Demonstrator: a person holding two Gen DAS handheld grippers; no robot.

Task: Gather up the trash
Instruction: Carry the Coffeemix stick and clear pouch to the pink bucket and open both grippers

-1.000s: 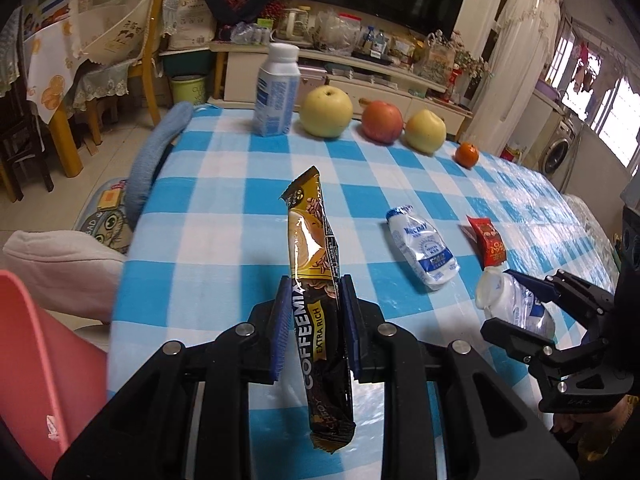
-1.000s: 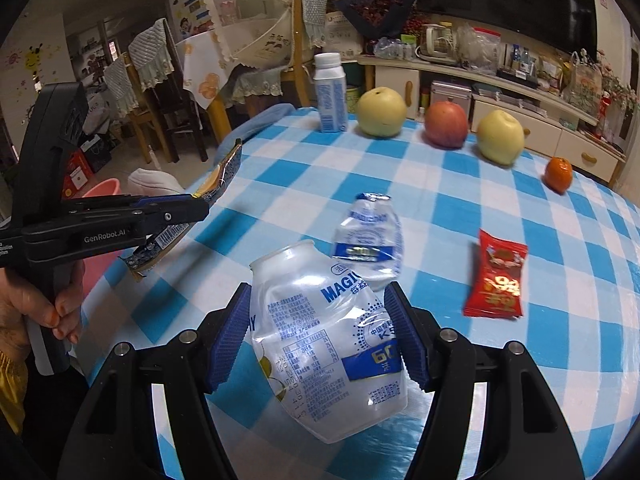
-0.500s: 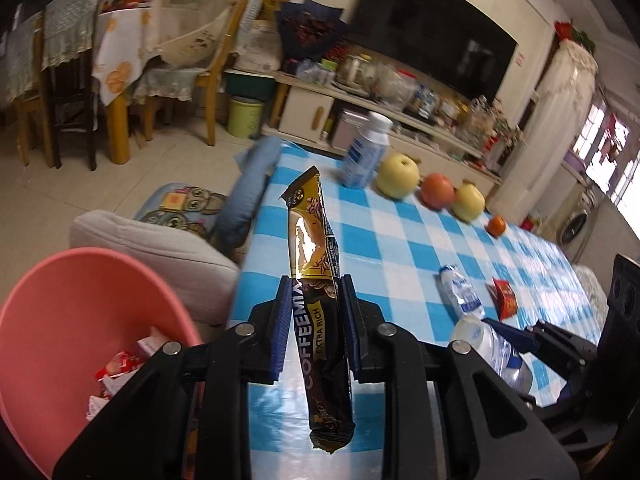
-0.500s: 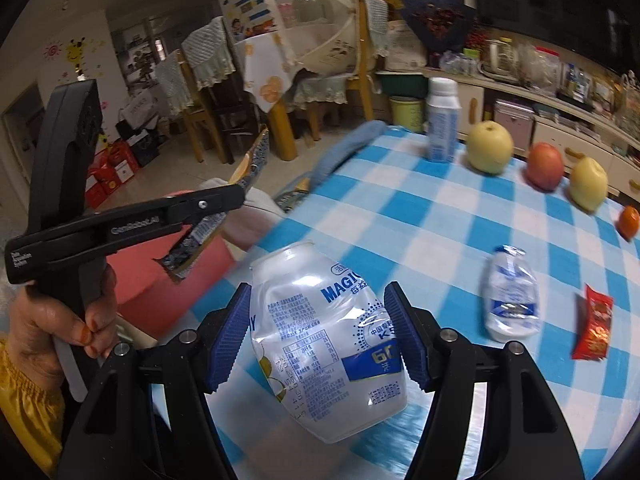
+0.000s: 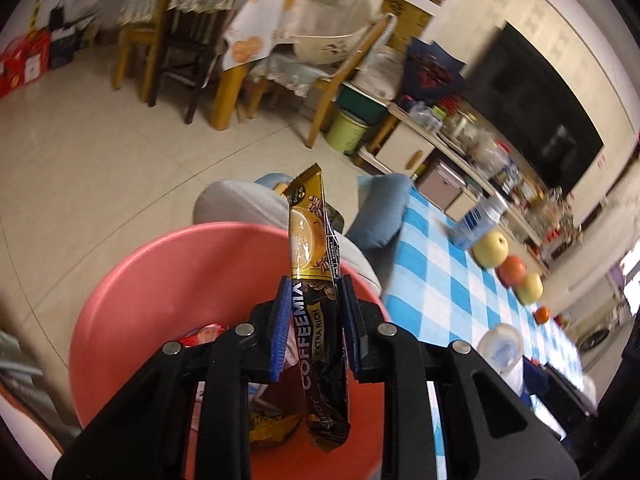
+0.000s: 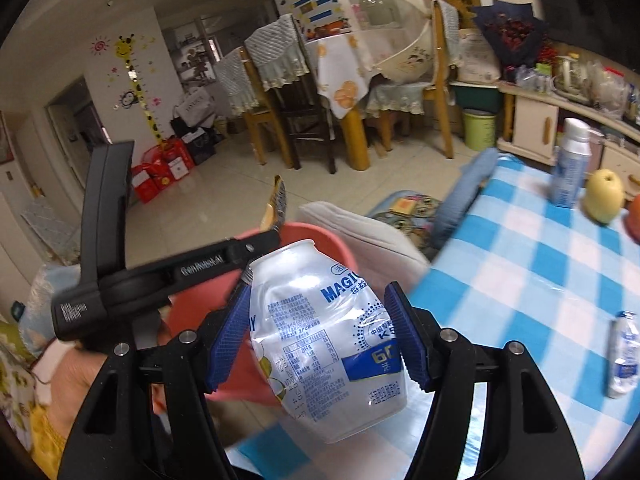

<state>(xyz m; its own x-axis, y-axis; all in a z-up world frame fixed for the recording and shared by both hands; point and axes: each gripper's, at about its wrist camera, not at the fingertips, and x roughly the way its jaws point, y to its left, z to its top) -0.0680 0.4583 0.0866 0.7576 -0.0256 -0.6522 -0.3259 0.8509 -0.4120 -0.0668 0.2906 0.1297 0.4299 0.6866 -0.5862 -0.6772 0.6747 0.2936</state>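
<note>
A long brown-and-gold foil coffee sachet [image 5: 316, 312] is being clamped upright between the blue pads of the left hand-held gripper [image 5: 314, 330], directly above a round pink plastic basin [image 5: 160, 280] in which wrappers are lying. A crumpled clear plastic bottle with blue print [image 6: 328, 340] is being pinched at its sides by the right hand-held gripper [image 6: 320, 340], just right of the left one, beside the basin and over the edge of the blue-and-white checked desk [image 6: 540, 272].

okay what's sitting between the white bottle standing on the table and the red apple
A yellow pear sits between the white bottle and the red apple. The left wrist view shows all three in a row; the right wrist view cuts the apple at its edge.
</note>
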